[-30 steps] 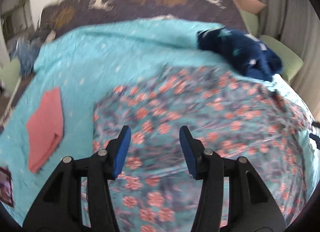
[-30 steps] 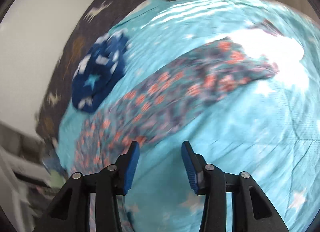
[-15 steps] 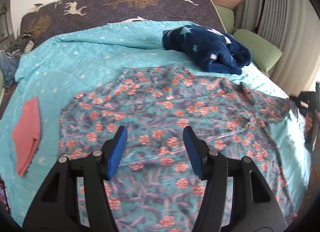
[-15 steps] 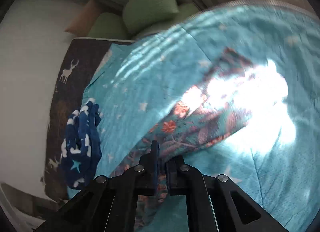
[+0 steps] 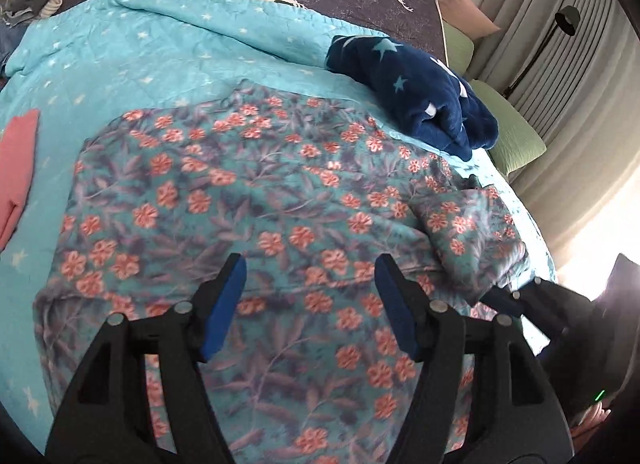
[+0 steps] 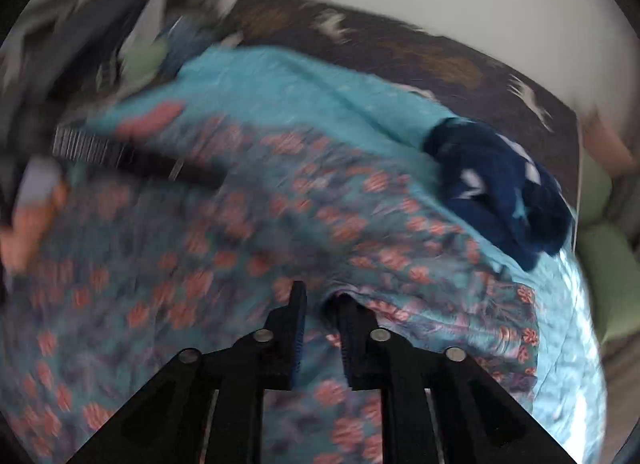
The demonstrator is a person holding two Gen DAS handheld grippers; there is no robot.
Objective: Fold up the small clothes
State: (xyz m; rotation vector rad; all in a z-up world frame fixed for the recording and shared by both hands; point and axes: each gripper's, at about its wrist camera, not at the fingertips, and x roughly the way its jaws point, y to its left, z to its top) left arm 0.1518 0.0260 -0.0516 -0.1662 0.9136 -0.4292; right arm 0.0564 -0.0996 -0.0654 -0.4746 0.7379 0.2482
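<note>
One garment: floral top (image 5: 256, 200), spread flat on the teal quilt (image 5: 160, 48).
Handling: thin, limp, light; likely drapes and slips.
Left gripper (image 5: 310, 306): jaws wide apart, empty, hovering over it.
Right gripper (image 6: 322, 330): jaws narrowly apart around a raised fold; clamping unclear.
Hold: hem or sleeve edge.

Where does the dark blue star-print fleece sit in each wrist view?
Left wrist: the fleece sits upper right, on the turquoise quilt beyond the floral garment.
Right wrist: the fleece sits right of centre, blurred.
Shared landmark: the floral garment spread just below it.
</note>
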